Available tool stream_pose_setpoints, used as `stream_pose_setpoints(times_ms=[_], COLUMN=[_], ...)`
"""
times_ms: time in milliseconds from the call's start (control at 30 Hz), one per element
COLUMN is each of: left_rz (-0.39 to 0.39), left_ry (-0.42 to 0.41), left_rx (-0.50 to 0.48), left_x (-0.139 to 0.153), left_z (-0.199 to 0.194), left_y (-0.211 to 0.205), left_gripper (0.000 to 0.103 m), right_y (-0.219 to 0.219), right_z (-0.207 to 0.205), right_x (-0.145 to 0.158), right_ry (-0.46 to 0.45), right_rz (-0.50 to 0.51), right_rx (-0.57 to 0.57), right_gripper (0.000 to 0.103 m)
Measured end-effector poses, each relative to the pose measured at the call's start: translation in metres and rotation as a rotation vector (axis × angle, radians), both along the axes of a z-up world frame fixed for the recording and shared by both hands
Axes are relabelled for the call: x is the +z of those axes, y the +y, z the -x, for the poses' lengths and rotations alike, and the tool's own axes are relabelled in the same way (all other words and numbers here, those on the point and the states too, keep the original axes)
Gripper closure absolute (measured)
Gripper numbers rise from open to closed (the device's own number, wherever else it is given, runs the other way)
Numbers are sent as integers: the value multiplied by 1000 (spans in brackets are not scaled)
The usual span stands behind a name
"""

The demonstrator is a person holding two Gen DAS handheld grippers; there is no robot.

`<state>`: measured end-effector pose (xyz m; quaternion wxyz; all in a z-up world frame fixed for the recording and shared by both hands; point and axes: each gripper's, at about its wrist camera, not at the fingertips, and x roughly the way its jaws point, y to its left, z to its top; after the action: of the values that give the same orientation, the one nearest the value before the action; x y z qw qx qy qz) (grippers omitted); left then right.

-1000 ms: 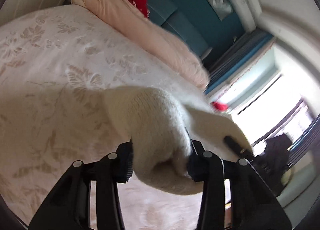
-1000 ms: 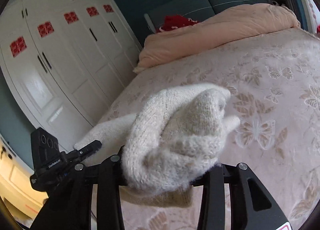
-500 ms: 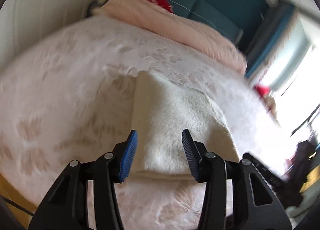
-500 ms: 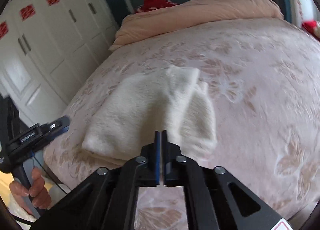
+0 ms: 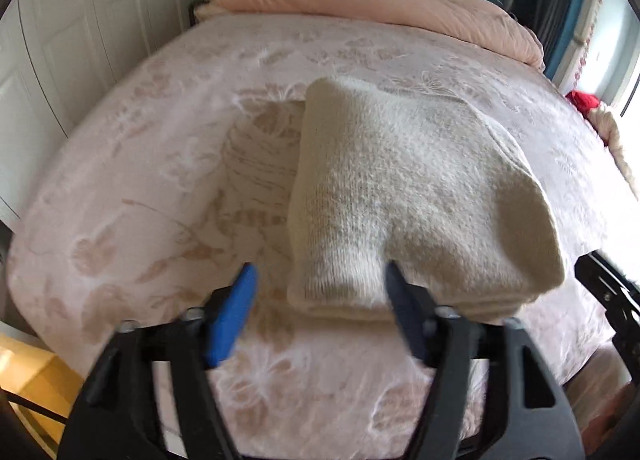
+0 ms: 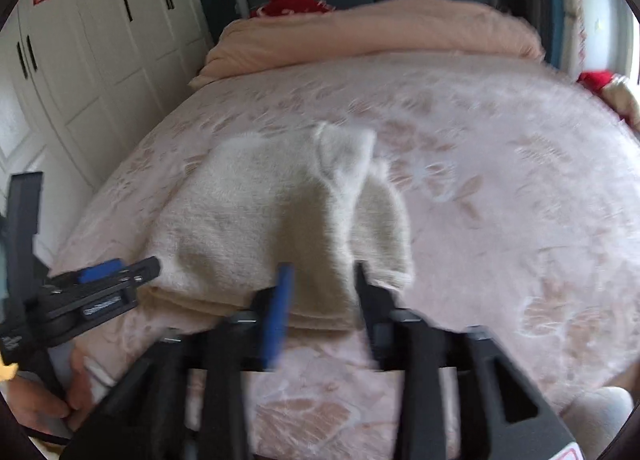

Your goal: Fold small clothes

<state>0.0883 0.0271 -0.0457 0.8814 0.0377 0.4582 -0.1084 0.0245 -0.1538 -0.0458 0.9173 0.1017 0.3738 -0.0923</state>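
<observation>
The jaws of the left gripper (image 5: 318,292) are opening wide, and nothing is being pinched in them. The near left corner of the cream knitted top (image 5: 404,196) is sitting in the gap between them, but the blue pads are standing clear of the wool. The jaws of the right gripper (image 6: 320,292) are opening too. The near right part of the top is lying in front of that gap, and those pads are not squeezing it either. Both pairs of jaws are apart and holding nothing.

The top is lying folded in a thick, soft pile on the bed (image 5: 160,180), close to the near edge of the bed and about in the middle of that edge. Layers are showing along its near side. On the far right side a loose flap (image 6: 344,156) is sticking up a little.

The jaws are probably letting go because the fold is laid down and the pile is resting by itself. The pile is sitting near the edge most likely so the person can reach it easily. The flap may need patting flat.

A folded pink quilt (image 5: 380,0) is lying along the far edge of the bed.
</observation>
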Motion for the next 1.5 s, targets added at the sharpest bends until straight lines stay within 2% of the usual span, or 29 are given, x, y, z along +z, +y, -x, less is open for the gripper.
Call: stream_pose_setpoints(times_ms=[67,133,267,400,567,667,833,1500], left_rz=[-21,-53,-106,-136,-131,-104,-110,-98], left_ry=[-33,-69,-129,-134,-128,-134,-142,-176], left_rx=[-2,-5,-14,-16,21,24,16,23], left_x=[4,7,5,-9,-22,-21,-24,-21], left_z=[14,28,54,65,69,70,73,81], left_y=[-1,-3,-7,-8,-4,-1,-3,-5], left_gripper=[24,14,10,10,10,10,10,10], right_y=[-1,-4,-4,-6,-3,3,17,29], right_z=[9,19,39,45,49,49,52,56], right_x=[-2,-11,-28,-44,-55,-60,-64,-64], right_ry=[-14,-11,4,53,50,62,54,54], right_rz=[29,37,-6,-29,-21,-25,13,30], right_rx=[-25,-54,-118,-129,-139,-124,-87,-78], right_gripper=[35,28,23,23,21,21,21,20])
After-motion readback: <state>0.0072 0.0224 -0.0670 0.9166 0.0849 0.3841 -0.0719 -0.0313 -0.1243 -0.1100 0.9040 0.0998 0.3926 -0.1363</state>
